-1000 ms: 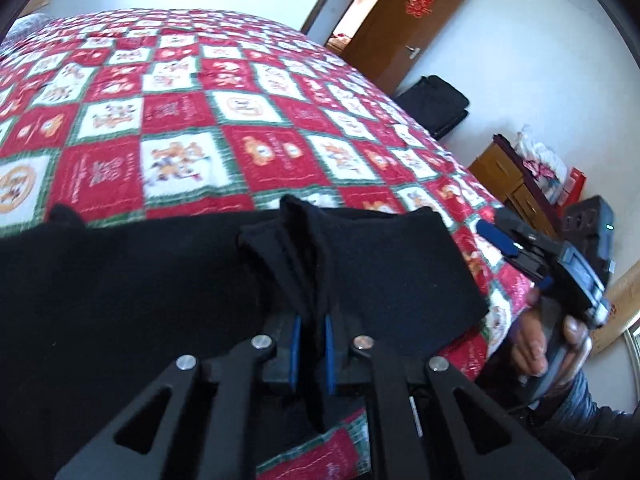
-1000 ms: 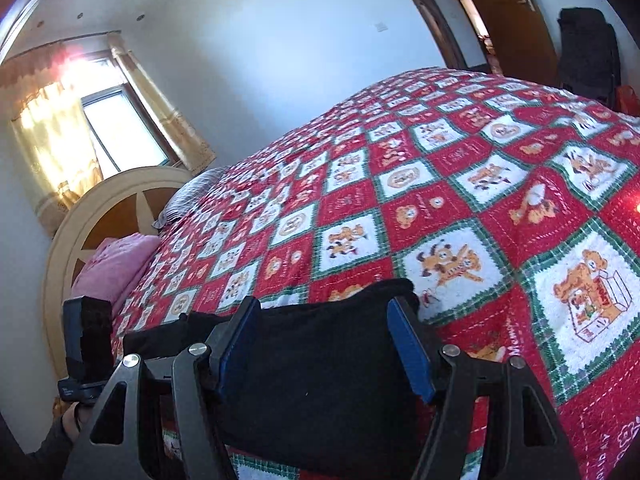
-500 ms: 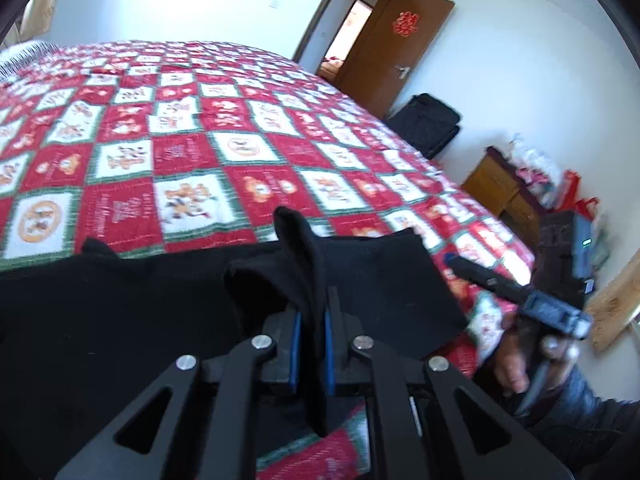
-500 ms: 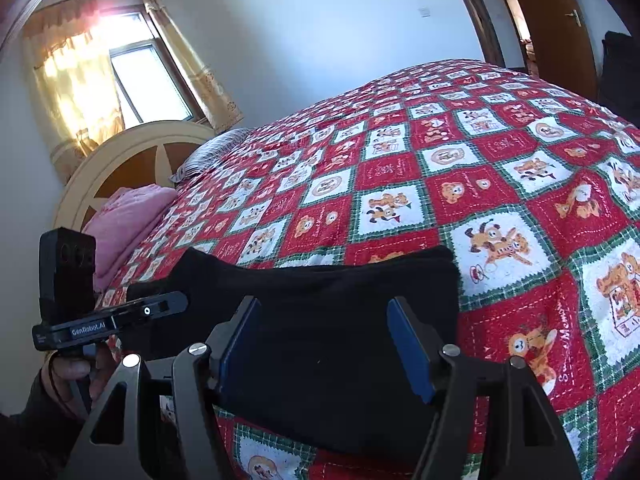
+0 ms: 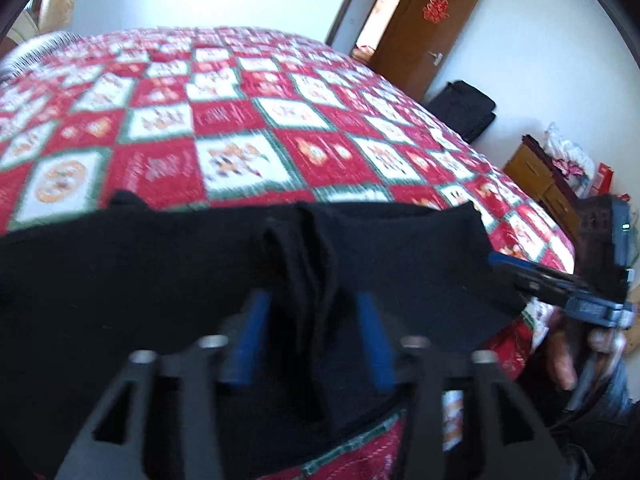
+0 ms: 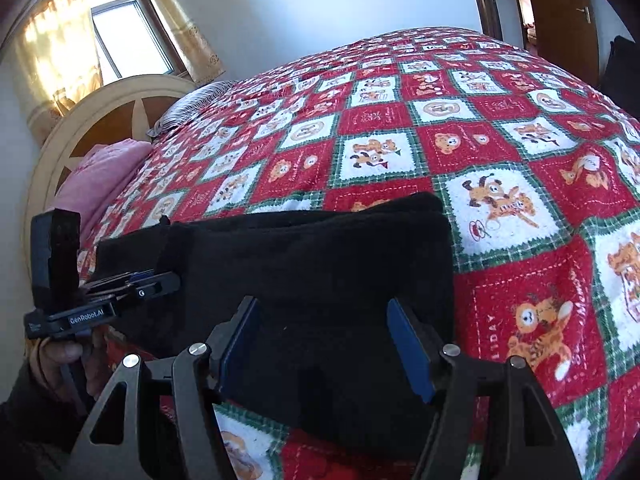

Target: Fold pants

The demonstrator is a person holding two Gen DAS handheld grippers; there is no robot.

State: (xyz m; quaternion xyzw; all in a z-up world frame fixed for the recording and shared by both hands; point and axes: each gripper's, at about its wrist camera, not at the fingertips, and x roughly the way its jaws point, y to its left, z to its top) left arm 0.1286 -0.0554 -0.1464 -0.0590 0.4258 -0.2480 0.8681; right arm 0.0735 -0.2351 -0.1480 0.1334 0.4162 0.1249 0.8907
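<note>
The black pants lie folded on the red patchwork bedspread, near the bed's near edge. My left gripper is open, its blue pads on either side of a raised fold of black cloth. It also shows from the side in the right wrist view, at the pants' left end. My right gripper is open and empty, over the right part of the pants. It shows in the left wrist view at the pants' right edge.
The bedspread stretches far beyond the pants. A pink pillow and round headboard are at the bed's head. A brown door, a black bag and a wooden cabinet stand along the wall.
My left gripper has opened and let go of the pinched fold of pants, which still stands up between the pads. My right gripper stays open, now closer beside the pants.
</note>
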